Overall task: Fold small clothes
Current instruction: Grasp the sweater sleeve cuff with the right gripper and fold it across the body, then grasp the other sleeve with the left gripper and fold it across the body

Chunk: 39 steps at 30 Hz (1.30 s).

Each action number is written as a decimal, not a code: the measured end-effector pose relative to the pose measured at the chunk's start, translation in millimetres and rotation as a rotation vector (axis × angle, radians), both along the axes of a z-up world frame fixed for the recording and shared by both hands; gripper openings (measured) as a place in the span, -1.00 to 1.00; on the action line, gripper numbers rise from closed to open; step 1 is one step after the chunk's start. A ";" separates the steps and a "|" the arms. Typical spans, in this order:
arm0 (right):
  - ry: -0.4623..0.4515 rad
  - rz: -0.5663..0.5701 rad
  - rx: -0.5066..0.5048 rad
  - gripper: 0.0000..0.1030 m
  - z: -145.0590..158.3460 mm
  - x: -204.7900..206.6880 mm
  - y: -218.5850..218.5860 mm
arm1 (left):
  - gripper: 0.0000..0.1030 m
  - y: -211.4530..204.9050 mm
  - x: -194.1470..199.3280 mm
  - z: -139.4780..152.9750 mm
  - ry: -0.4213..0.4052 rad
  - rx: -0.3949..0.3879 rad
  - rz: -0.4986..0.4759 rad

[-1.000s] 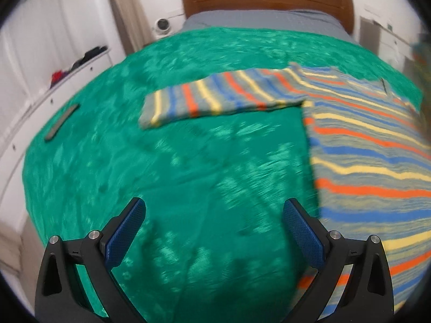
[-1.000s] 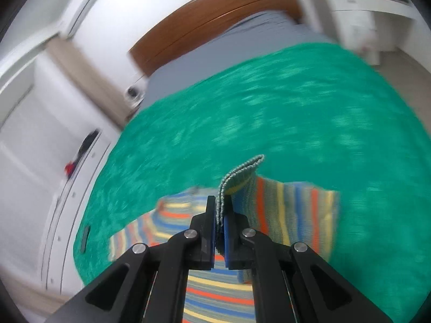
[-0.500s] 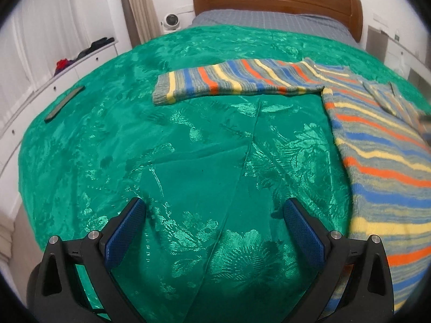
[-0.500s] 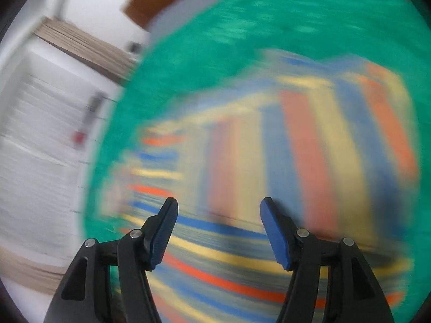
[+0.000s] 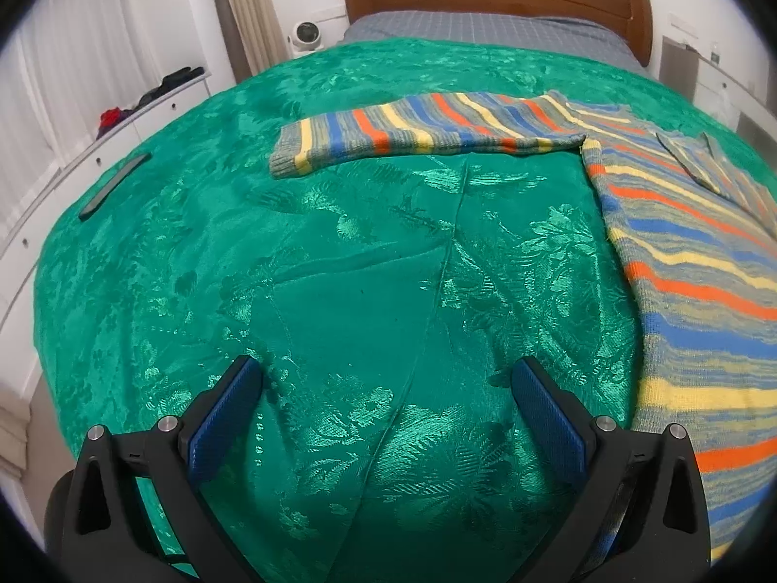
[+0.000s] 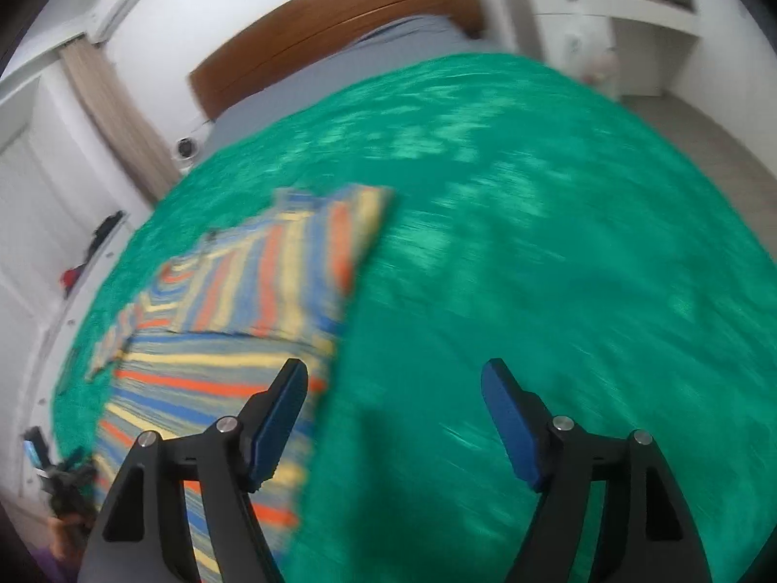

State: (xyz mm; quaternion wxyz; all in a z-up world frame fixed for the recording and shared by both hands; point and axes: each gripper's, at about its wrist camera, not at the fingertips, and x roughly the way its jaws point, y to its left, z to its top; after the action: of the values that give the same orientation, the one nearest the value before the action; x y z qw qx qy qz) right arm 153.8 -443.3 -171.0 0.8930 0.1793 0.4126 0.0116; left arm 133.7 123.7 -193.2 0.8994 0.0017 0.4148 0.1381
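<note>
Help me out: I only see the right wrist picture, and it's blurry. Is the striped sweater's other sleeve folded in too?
Observer: No. In the left wrist view the other sleeve lies stretched straight out on the green bedspread, not folded.
Operator: And the other gripper, is it holding anything?
Observer: The left gripper is open and empty, over bare bedspread beside the sweater.
</note>
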 end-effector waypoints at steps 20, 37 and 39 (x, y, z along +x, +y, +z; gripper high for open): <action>-0.087 -0.013 -0.099 0.84 -43.8 -33.3 -6.4 | 0.99 73.1 39.9 78.9 0.007 -0.280 -0.018; -0.071 -0.008 -0.132 0.87 -45.5 -29.8 -0.6 | 0.54 167.5 159.7 38.4 0.162 -0.435 0.099; -0.068 -0.008 -0.137 0.87 -45.6 -29.4 0.0 | 0.22 159.8 168.3 23.3 0.208 -0.420 0.098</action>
State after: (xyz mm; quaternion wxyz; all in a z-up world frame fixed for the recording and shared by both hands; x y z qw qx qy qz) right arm 124.4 -443.2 -216.5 0.9167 0.1191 0.3811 -0.0143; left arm 302.0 283.5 -169.8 0.8248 -0.1912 0.5242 0.0913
